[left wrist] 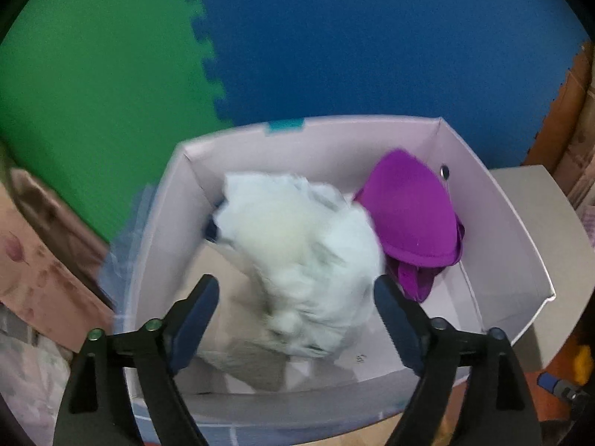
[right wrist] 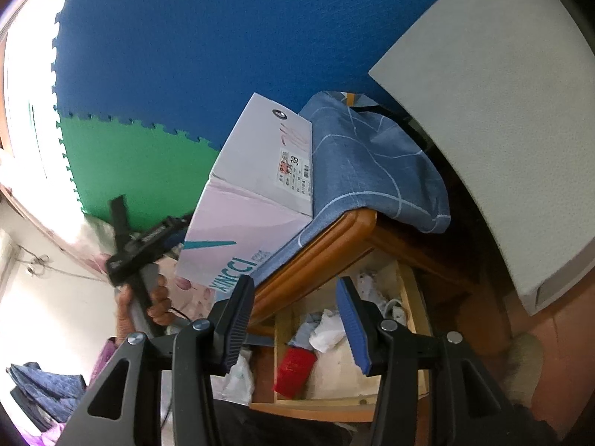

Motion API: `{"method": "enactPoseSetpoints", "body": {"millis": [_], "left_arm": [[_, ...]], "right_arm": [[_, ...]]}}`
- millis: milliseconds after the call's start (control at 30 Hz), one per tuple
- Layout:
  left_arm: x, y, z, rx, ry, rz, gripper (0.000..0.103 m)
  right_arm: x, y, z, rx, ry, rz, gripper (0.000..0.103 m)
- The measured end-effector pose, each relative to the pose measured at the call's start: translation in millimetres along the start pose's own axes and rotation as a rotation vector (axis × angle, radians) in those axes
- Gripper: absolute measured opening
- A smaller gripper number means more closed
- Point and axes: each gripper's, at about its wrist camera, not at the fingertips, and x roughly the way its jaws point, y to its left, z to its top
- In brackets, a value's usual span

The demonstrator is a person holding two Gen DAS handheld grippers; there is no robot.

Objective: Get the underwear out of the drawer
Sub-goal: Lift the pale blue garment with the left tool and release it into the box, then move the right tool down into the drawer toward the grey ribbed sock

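Now the pink box point(left wrist: 513, 245) holds a white garment point(left wrist: 305, 260) and, right of it, a purple bra point(left wrist: 409, 215). Just above the box, the left gripper point(left wrist: 297, 297) stands wide, gripping nothing. Below the box, over the open drawer point(right wrist: 409, 297), the right gripper point(right wrist: 297, 308) is half open and empty.

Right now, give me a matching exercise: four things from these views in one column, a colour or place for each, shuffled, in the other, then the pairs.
Things:
1. bra
2. white garment
3. red item
4. checked cloth

Matches:
A. in the open drawer
B. purple
C. draped over the wooden top
D. in the box, between the open left gripper's fingers

Pairs: 1-B, 2-D, 3-A, 4-C
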Motion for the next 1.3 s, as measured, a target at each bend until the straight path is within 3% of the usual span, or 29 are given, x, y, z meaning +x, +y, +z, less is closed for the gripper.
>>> {"method": "enactPoseSetpoints", "body": {"millis": [167, 267, 367, 600, 833, 933, 1000, 1067, 1167, 1300], "left_arm": [[-52.2, 10.2, -19.6, 0.023, -0.164, 0.041, 0.095], [-82.7, 24.7, -47.3, 0.022, -0.253, -0.022, 0.103], [-100.7, 40.0, -76.7, 0.01, -0.298, -0.091, 0.103], [-81.4, 68.6, -156.1, -0.043, -0.189, -0.206, 0.102], [-51.2, 79.3, -194.4, -0.102, -0.128, -0.201, 0.102], [-50.3, 82.1, -197.0, -0.114, -0.131, -0.213, 0.102], [-49.2, 82.6, -198.3, -0.118, -0.134, -0.219, 0.102], [-47.8, 81.0, -198.3, -0.117, -0.126, -0.238, 0.102], [-45.4, 76.7, -197.1, -0.096, -0.121, -0.246, 0.102], [-41.5, 70.0, -196.9, -0.066, -0.109, -0.253, 0.102]], "right_arm": [[9.0, 16.6, -8.3, -0.114, 0.048, -0.057, 0.048], [21.9, 34.4, -20.2, -0.237, 0.105, -0.11, 0.048], [43.2, 52.9, -38.6, -0.381, 0.195, -0.178, 0.048], [123.6, 76.8, -92.4, -0.707, 0.532, -0.33, 0.048], [200.5, 50.1, -151.0, -1.242, 0.836, -0.608, 0.048], [219.0, 35.9, -156.8, -1.369, 0.914, -0.666, 0.05], [226.2, 37.1, -151.2, -1.391, 0.94, -0.641, 0.06], [236.3, 39.2, -151.6, -1.495, 0.928, -0.693, 0.061], [247.1, 23.7, -164.0, -1.682, 1.023, -0.751, 0.061], [258.6, 12.0, -160.8, -1.709, 1.064, -0.778, 0.061]]}}
